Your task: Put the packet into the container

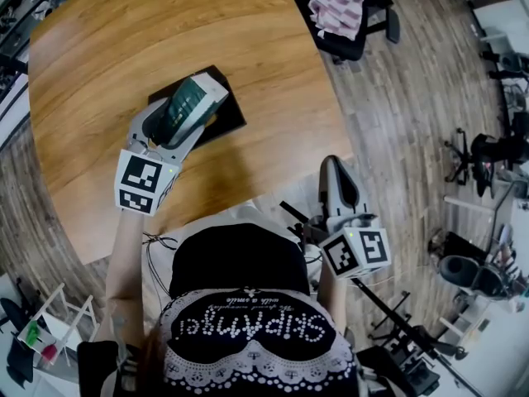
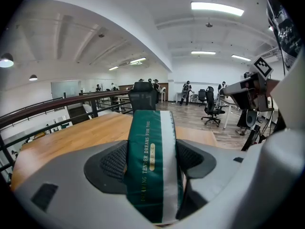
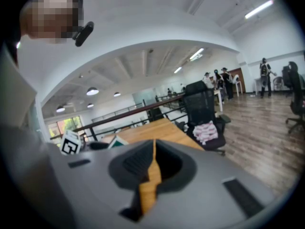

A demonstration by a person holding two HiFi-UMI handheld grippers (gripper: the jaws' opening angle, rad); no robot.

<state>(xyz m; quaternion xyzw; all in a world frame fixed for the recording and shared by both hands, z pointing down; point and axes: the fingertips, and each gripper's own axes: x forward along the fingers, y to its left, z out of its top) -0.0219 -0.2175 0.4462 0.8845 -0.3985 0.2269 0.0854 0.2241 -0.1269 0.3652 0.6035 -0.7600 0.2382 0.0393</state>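
A dark green packet [image 1: 185, 106] with a white stripe sits between the jaws of my left gripper [image 1: 178, 114], which is shut on it. The packet hangs over a flat black container [image 1: 229, 116] on the wooden table [image 1: 116, 48]; whether they touch I cannot tell. In the left gripper view the packet [image 2: 151, 161] fills the gap between the mesh pads [image 2: 114, 162] of the left gripper [image 2: 152, 159] and hides the container. My right gripper [image 1: 340, 185] is shut and empty, held off the table's near right corner. In the right gripper view only a thin slit shows between the jaws of the right gripper [image 3: 153, 165].
A black office chair with a pink checked cloth [image 1: 337, 8] stands past the table's right edge. Wooden floor [image 1: 413, 98] lies to the right, with stands and equipment [image 1: 483, 151] on it. The person's torso [image 1: 244, 304] is at the table's near edge.
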